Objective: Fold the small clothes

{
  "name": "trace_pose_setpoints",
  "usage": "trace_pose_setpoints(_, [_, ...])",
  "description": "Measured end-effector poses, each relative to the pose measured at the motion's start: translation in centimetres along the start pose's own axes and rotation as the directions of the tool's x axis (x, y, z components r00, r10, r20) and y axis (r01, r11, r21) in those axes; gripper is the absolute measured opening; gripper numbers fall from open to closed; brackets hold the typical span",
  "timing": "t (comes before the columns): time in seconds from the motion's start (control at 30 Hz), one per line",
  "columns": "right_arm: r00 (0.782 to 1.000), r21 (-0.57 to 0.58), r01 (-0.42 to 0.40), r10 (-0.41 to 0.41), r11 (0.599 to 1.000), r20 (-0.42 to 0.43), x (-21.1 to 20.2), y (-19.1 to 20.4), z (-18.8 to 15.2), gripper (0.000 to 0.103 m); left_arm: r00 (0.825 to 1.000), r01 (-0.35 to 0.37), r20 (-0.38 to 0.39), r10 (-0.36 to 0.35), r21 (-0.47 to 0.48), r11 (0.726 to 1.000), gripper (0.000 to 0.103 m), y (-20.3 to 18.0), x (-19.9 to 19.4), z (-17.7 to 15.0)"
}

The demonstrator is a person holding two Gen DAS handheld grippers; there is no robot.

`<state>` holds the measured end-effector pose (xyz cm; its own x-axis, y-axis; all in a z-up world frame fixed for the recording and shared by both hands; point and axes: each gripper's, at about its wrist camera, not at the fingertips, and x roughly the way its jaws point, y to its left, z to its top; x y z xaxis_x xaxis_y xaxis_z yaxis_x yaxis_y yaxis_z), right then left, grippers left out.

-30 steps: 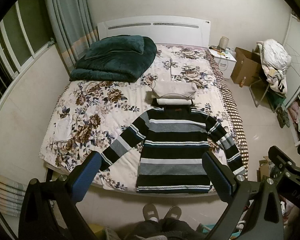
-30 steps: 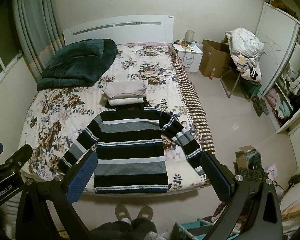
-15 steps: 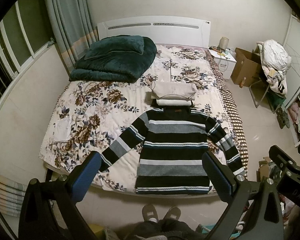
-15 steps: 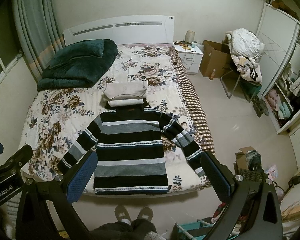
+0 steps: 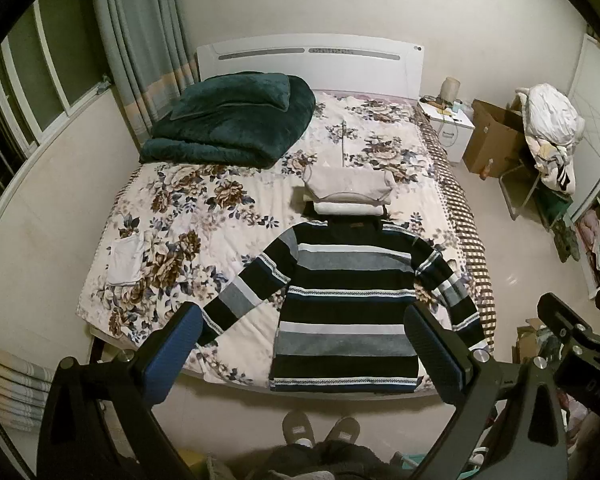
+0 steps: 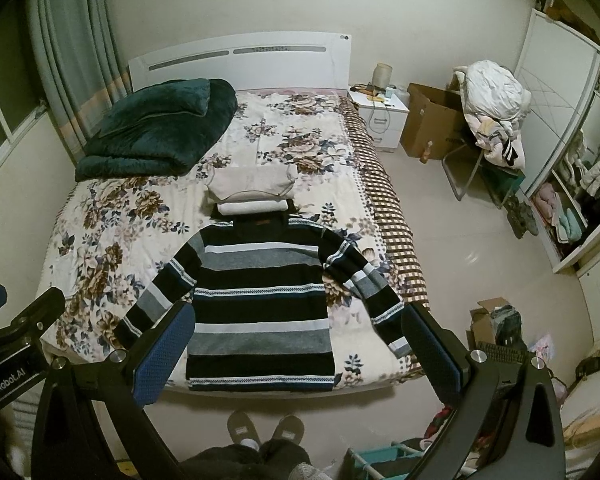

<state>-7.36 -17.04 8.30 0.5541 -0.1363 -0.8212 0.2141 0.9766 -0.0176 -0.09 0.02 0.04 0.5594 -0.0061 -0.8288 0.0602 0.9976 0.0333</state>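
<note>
Both sets of jaws stood spread wide and empty, the left gripper (image 5: pixel 300 344) and right gripper (image 6: pixel 296 340) held high above the foot of the bed (image 5: pixel 180 216). Flat on the floral quilt lay the striped sweater (image 5: pixel 348 300), knitted in black, grey and white bands, sleeves angled outward, hem at the mattress edge. Just past its collar sat a stack of folded pale clothes (image 5: pixel 348 192). A plush dark green blanket (image 5: pixel 236 120) was heaped near the headboard. Only the right view showed the open wardrobe shelves (image 6: pixel 572 208); only the left showed a small white cloth (image 5: pixel 126 260) on the quilt's left side. Slippers (image 6: pixel 264 428) stood on the pale floor.
</note>
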Motion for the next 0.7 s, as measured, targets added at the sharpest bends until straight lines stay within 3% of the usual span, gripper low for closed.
trace_pose_setpoints(0.53, [1.0, 0.027, -0.005, 0.006, 1.0, -0.024, 1.2, 0.1, 0.6, 0.103, 1.0, -0.013, 0.014, 0.013, -0.001, 1.0, 0.103, -0.3, 0.4, 0.5])
trace_pose_setpoints(0.7, [0.998, 0.112, -0.002, 0.009, 0.994, -0.06, 5.3, -0.7, 0.4, 0.103, 0.998, -0.037, 0.044, 0.036, 0.023, 0.999, 0.103, -1.8, 5.5, 2.4])
